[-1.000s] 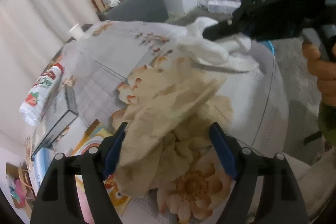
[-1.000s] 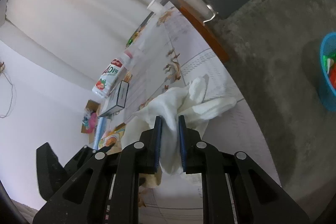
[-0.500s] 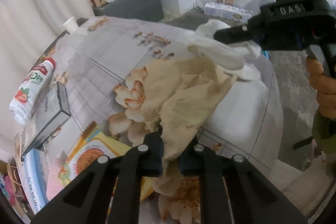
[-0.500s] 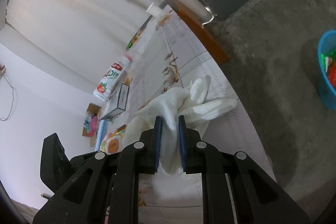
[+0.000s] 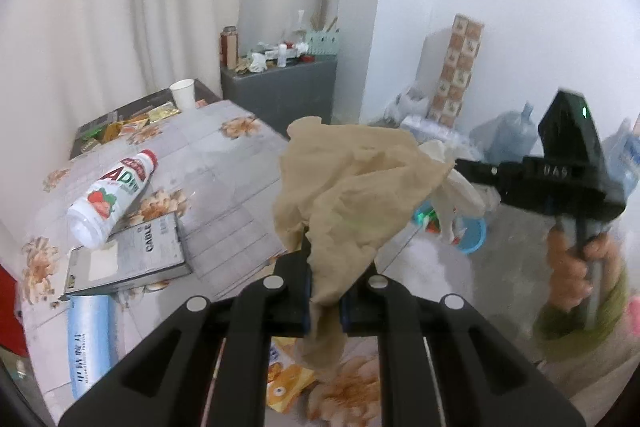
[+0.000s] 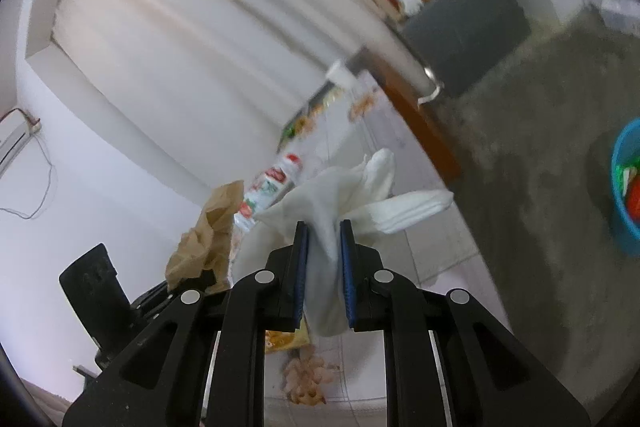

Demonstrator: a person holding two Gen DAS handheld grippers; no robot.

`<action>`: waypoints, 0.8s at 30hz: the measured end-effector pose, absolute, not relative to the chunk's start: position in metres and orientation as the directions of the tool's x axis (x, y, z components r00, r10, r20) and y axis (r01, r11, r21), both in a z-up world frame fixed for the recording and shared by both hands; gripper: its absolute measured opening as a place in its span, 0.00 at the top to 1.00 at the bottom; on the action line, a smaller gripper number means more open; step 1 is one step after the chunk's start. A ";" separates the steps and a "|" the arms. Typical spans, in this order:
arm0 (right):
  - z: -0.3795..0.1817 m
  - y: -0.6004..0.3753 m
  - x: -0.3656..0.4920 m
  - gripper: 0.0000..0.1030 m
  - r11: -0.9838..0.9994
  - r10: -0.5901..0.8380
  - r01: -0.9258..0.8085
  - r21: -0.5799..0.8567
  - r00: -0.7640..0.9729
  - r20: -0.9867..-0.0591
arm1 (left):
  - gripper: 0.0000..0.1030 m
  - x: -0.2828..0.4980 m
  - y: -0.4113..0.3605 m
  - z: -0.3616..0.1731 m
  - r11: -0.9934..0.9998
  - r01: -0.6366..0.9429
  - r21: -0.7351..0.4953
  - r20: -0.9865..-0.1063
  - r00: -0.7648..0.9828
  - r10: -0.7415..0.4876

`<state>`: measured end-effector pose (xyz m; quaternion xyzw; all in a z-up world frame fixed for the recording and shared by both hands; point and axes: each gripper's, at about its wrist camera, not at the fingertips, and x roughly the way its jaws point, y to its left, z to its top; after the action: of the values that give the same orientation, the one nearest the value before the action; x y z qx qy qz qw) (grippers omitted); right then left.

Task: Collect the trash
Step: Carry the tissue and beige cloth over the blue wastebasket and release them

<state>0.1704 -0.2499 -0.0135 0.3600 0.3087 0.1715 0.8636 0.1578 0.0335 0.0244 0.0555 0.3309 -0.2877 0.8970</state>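
Left wrist view: we find the left gripper clenched on a crumpled brown paper, its jaws pinching the lower tail so the bulk stands above the fingers and clear of the table. We judge the low pinch deliberate: it gathers the loose sheet into one bundle for carrying. At 3 o'clock the right gripper reaches in, held by a hand, with a white tissue bunched at its tip. Behind that tissue, at about 4 o'clock, sits the blue basket on the floor, already holding coloured scraps; we take it to be the bin for the trash.

Right wrist view confirms the right-hand tool grasping the tissue between its blue pads, folds fanning out above them. The basket lies at 3 o'clock there, well apart.

Items lying on the table, at 9 to 10 o'clock in the left view: a strawberry drink bottle on its side, touching a grey box; a paper cup upright at the far edge; wrappers near it.

Assessment: both loads are lifted; transfer to the basket is not yet made. The light papers could slip.
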 end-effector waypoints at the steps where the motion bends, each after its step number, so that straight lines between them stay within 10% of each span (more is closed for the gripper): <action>1: -0.011 -0.256 0.166 0.86 0.683 0.506 -0.070 0.727 0.763 -0.402 | 0.91 0.158 0.030 0.030 0.821 0.561 -0.105 -0.617 0.611 -0.496; 14: -0.040 -0.412 0.067 0.86 0.619 0.089 0.312 0.721 0.884 -0.459 | 0.90 0.207 -0.155 0.048 0.595 0.765 -0.247 -0.682 0.300 -0.667; 24: -0.121 -0.503 0.043 0.86 0.420 -0.038 0.519 0.745 0.830 -0.557 | 0.90 0.267 -0.349 -0.060 0.544 0.728 -0.417 -0.836 -0.071 -0.544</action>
<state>0.0434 -0.5032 -0.1208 0.5104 0.2356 -0.1719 0.8090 0.2667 -0.3486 -0.0601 0.0820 0.5608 -0.4703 0.6765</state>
